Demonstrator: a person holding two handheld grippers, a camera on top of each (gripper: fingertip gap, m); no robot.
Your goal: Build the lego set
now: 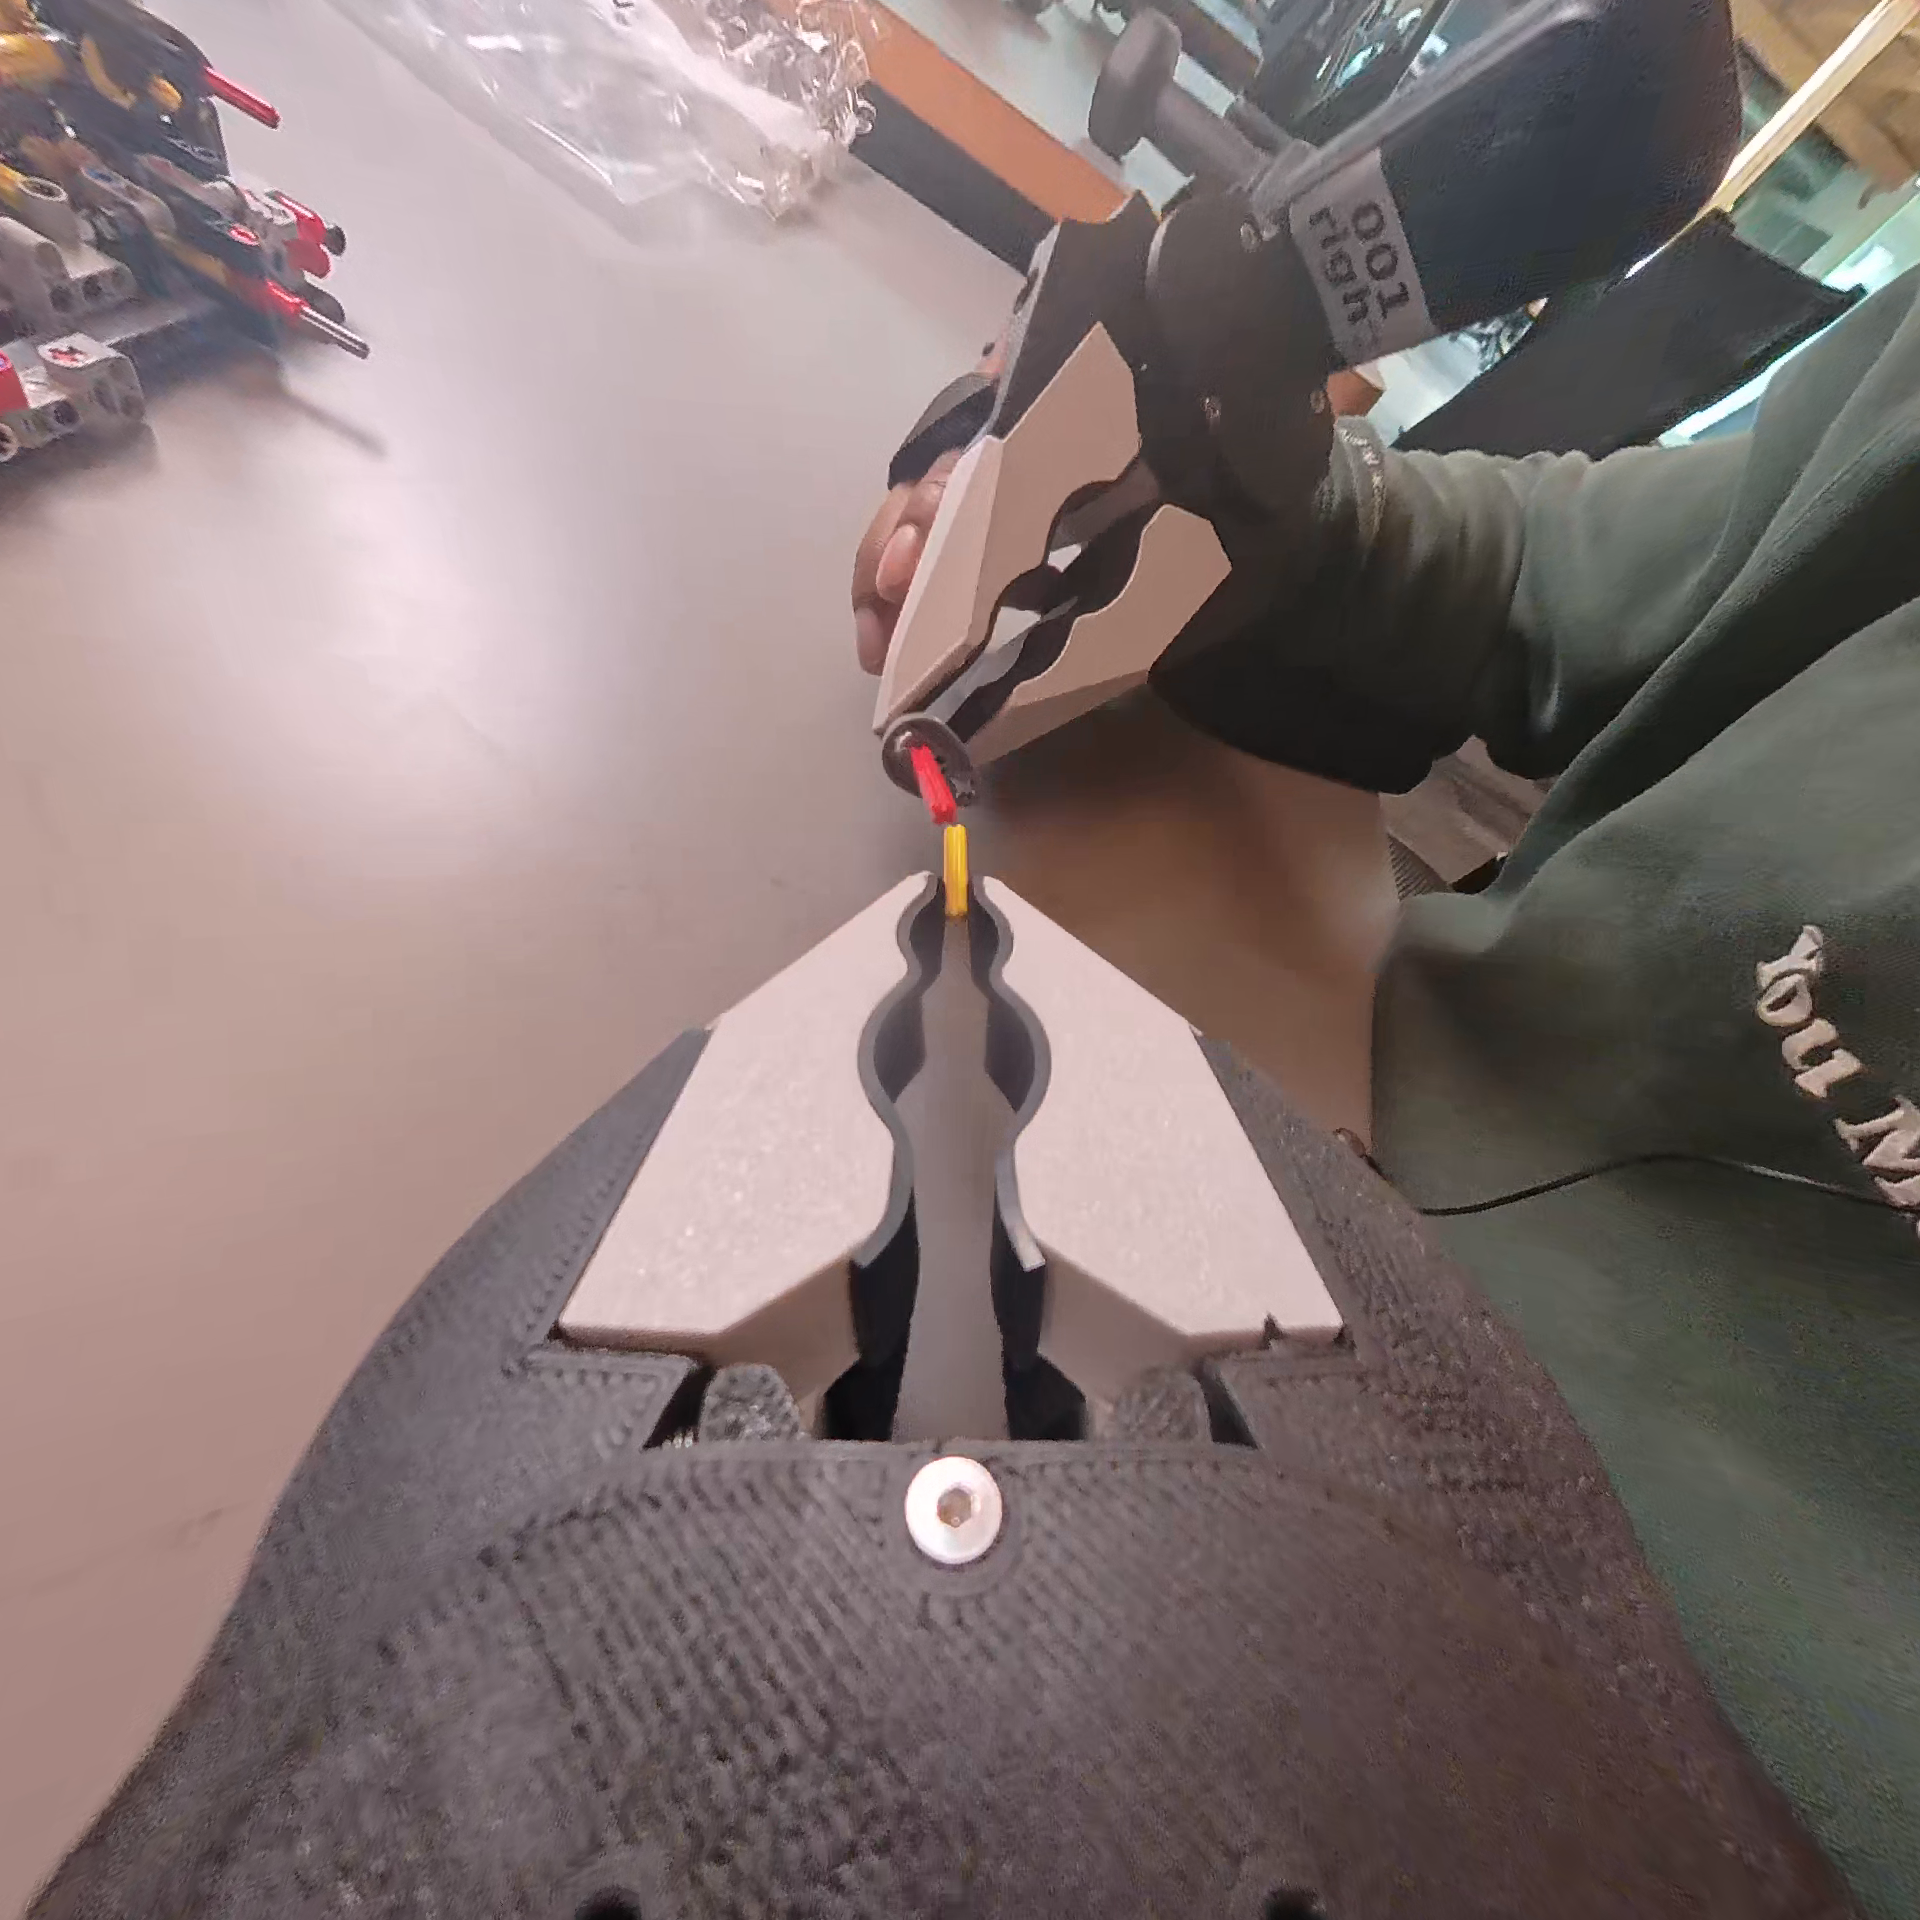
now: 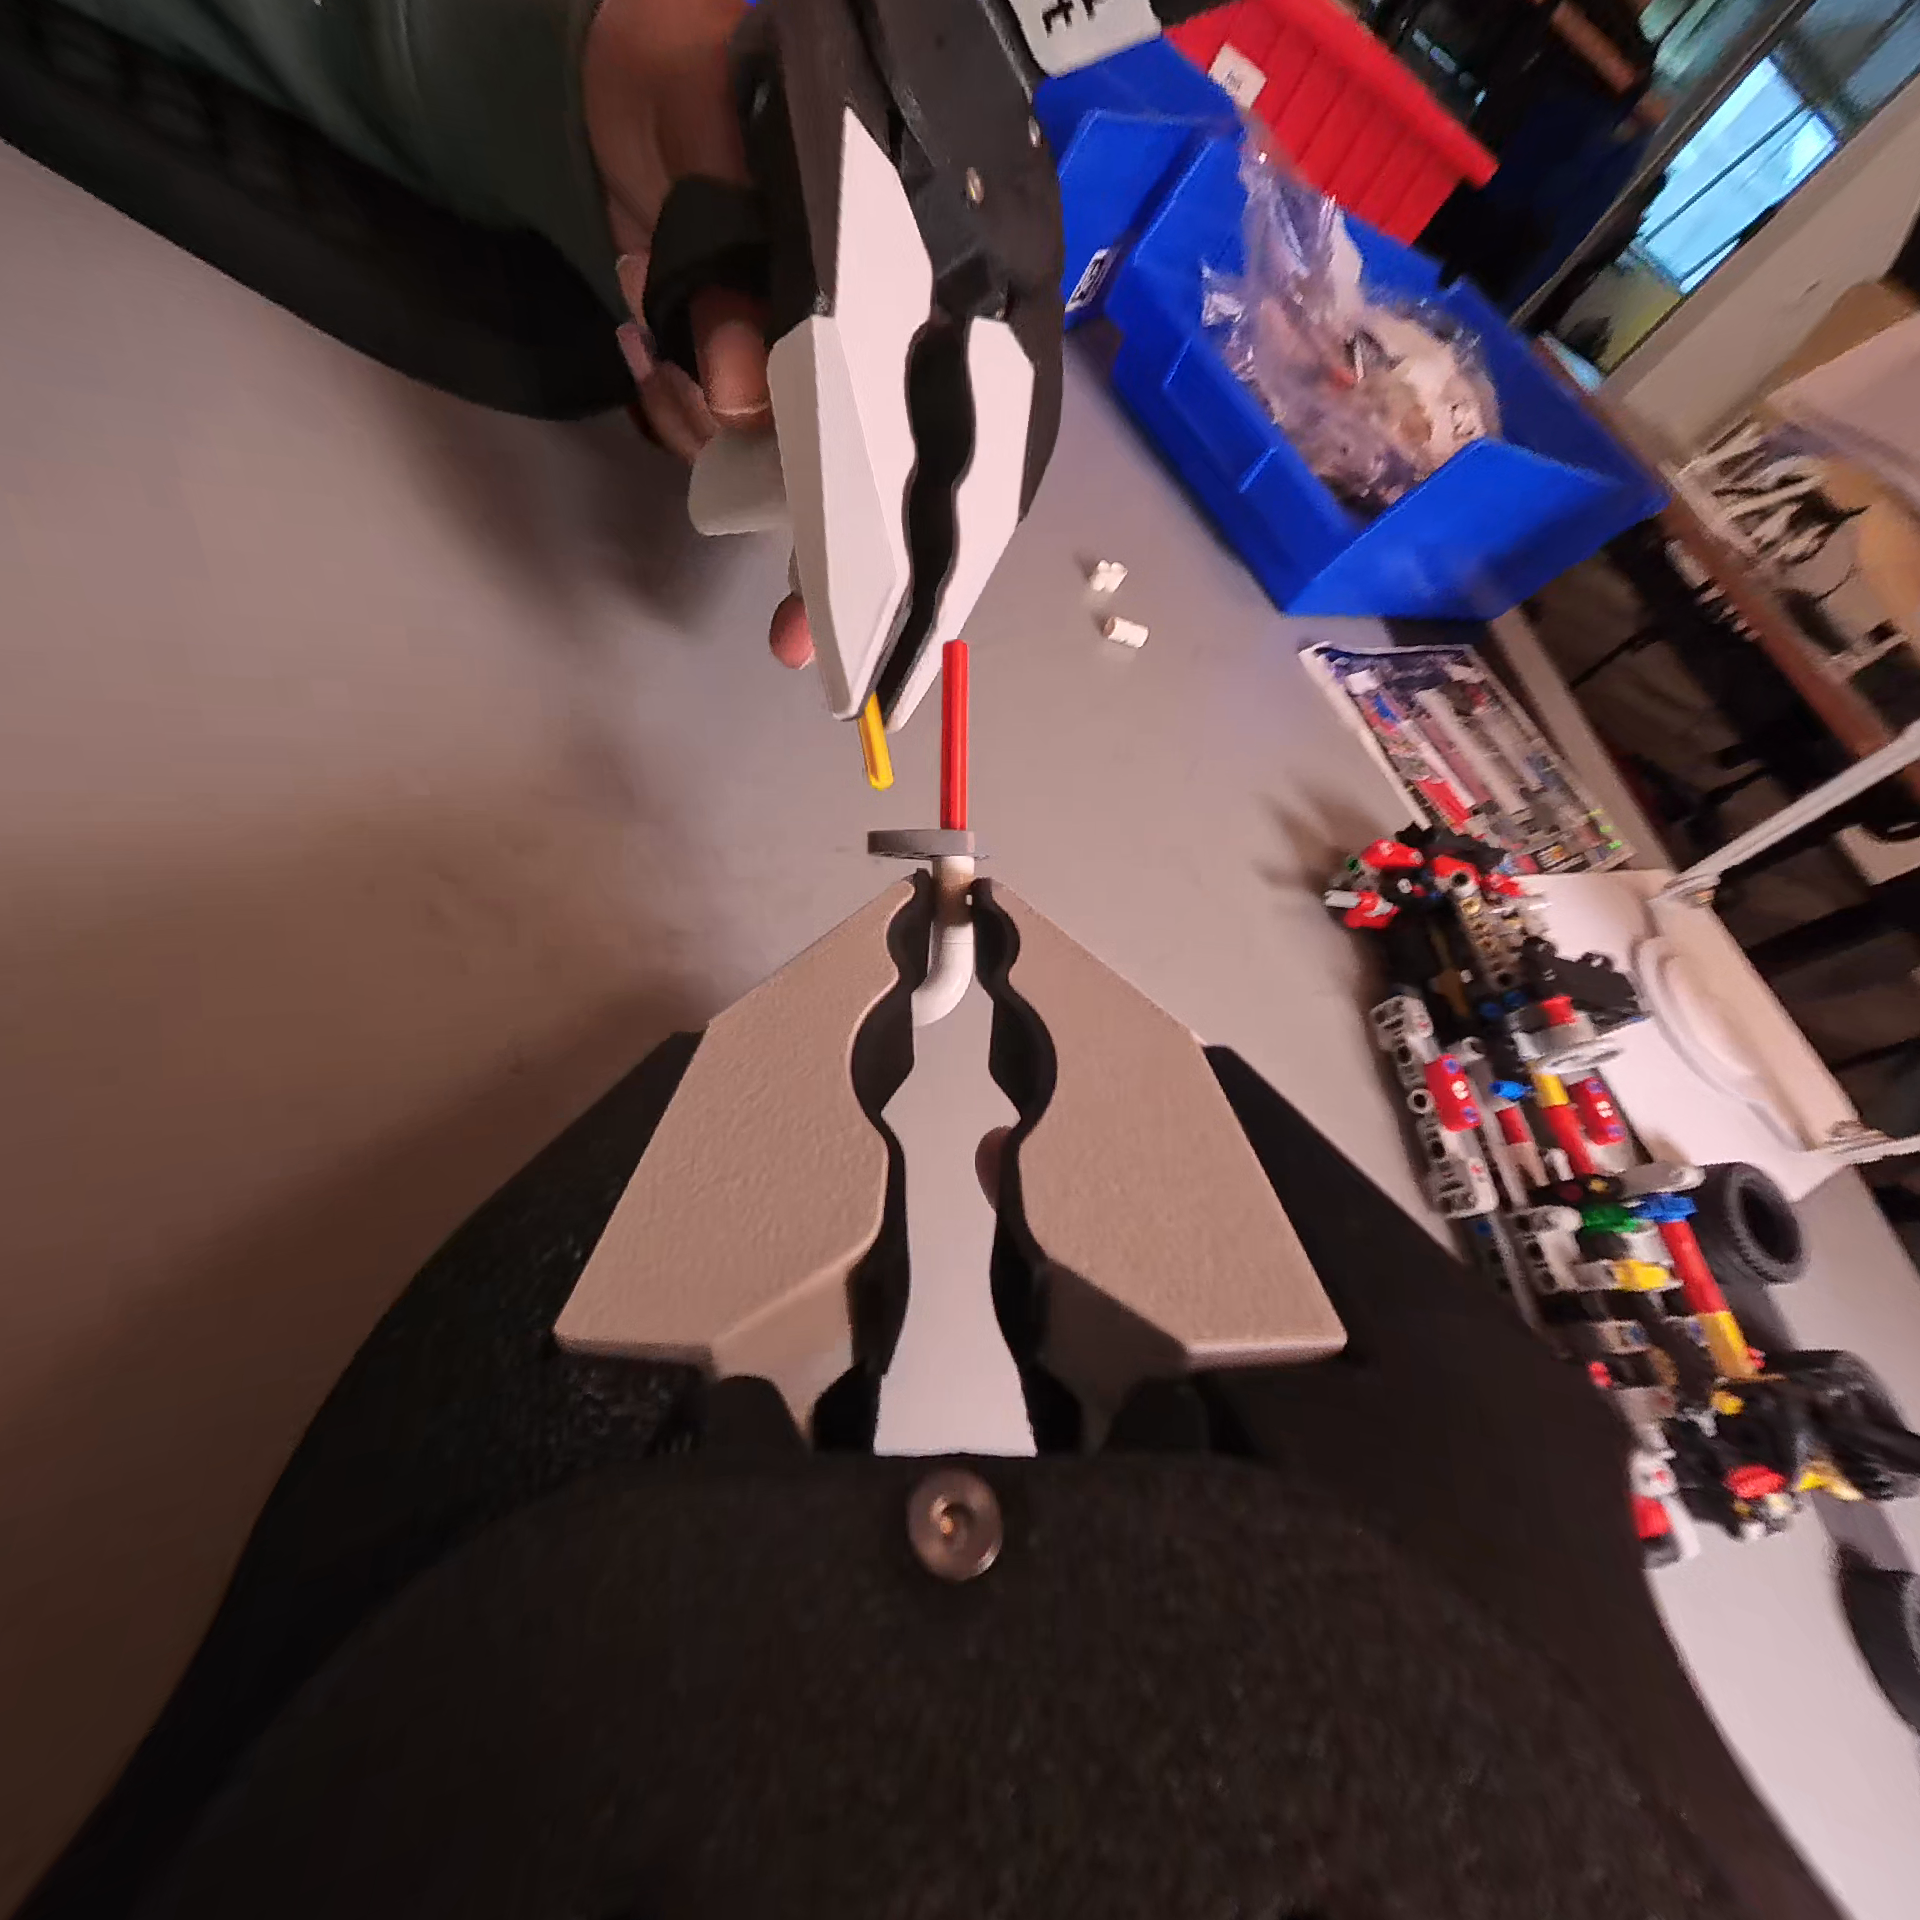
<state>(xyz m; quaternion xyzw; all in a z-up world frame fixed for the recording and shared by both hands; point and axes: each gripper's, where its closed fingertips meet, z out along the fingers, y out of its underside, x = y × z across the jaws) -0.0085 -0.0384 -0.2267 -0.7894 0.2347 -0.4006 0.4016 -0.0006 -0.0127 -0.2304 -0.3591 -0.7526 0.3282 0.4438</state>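
left gripper (image 1: pixel 954 902) was clenched on a short yellow axle (image 1: pixel 954 869), pads pressing it on both sides, the free end sticking out past the fingertips. right gripper (image 2: pixel 943 896) was clenched on a small white curved piece (image 2: pixel 945 961); that piece carried a grey disc (image 2: pixel 923 843), and a red axle (image 2: pixel 953 732) stood up out of the disc. both were held in the air above the grey worktop (image 1: pixel 436 644).

the yellow axle's tip sat just beside the red axle's end, apart from it and a little to one side; nothing joined the two. judged as progress: the small red-and-grey assembly was already put together, the yellow axle was not yet fitted to anything.

a partly built brick vehicle (image 2: pixel 1621 1236) in black, red, yellow and grey lay on the worktop well apart from both grippers, beside a printed booklet (image 2: pixel 1475 748). two small white connector pieces (image 2: pixel 1117 603) lay loose on the worktop.

containers: a blue bin (image 2: pixel 1382 540) held a crumpled clear plastic bag (image 2: pixel 1340 353) with small parts inside, too blurred to sort. a red bin (image 2: pixel 1340 94) stood behind it, contents not visible. more clear plastic wrap (image 1: pixel 644 94) lay on the worktop's far side.
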